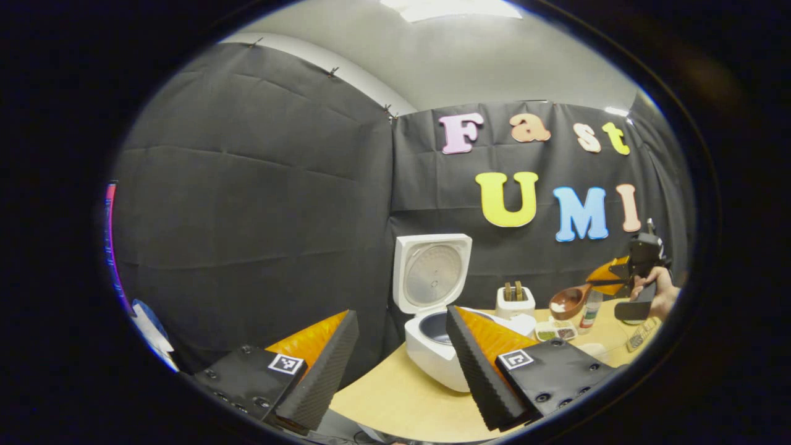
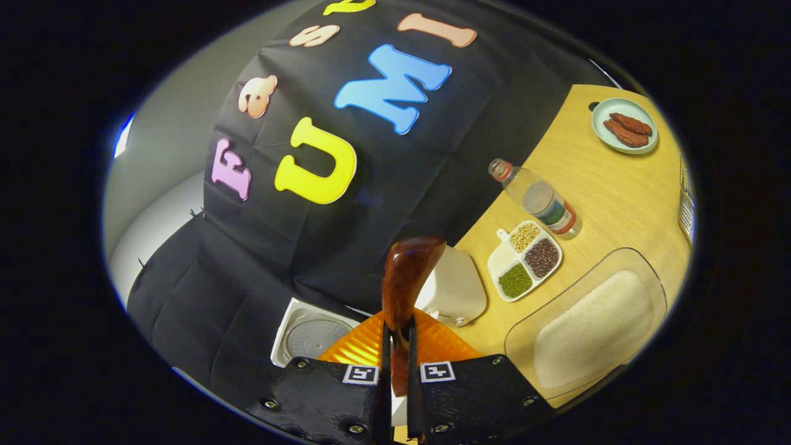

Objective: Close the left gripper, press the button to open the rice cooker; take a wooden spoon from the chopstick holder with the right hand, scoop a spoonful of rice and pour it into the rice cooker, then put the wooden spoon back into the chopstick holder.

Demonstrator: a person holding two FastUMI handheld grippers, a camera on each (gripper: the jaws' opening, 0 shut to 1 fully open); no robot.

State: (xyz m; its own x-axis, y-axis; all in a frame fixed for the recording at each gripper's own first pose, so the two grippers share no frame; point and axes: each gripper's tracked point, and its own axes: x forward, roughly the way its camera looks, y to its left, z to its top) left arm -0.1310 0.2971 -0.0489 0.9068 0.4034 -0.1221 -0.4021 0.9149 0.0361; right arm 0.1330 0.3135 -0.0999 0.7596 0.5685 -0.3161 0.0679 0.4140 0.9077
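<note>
The rice cooker [image 1: 432, 334] stands open on the surface [image 1: 395, 395], lid up, pot exposed. The right tool [image 2: 395, 346] is clamped on the handle of the wooden spoon [image 2: 405, 290], both fingers pressing it. From the left gripper view the spoon's bowl [image 1: 568, 301] carries some rice and points toward the cooker, its long axis running roughly level from the person's hand [image 1: 658, 293] to the bowl. The cooker lies off the bowl end, past the chopstick holder [image 1: 515, 301], which stands between them. So the coming move looks like a carry along the spoon's own axis, over the holder. The left tool [image 1: 401, 364] hangs open beside the cooker, holding nothing. The rice container [image 2: 593, 321] sits just beside the right tool
</note>
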